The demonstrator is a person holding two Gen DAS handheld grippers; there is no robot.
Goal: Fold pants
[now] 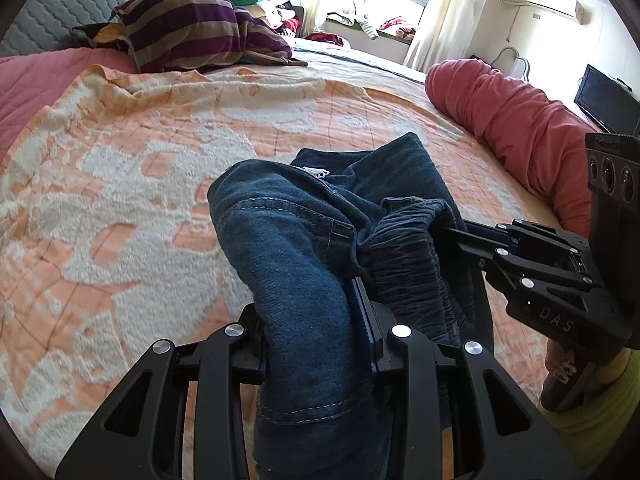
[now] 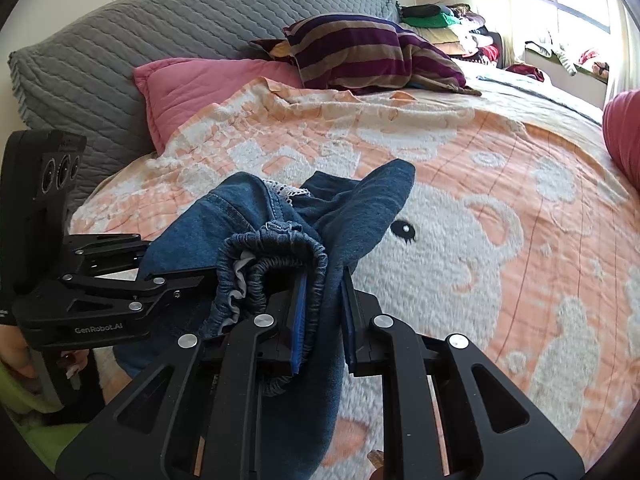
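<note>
Nearest, the left gripper [image 1: 320, 320] is clamped on a thick fold of the jeans [image 1: 304, 264], and the right gripper [image 2: 322, 316] pinches their gathered waistband [image 2: 276, 256]. The jeans hang bunched between both, lifted above the orange-and-white blanket [image 2: 480, 208]. Beyond lie a striped pillow [image 2: 360, 52] and a grey headboard [image 2: 140, 36].

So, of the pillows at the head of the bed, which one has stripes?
The striped pillow, purple and tan, lying on the blanket's far edge. The pink pillow and the big grey quilted pillow behind it are plain-coloured.
</note>
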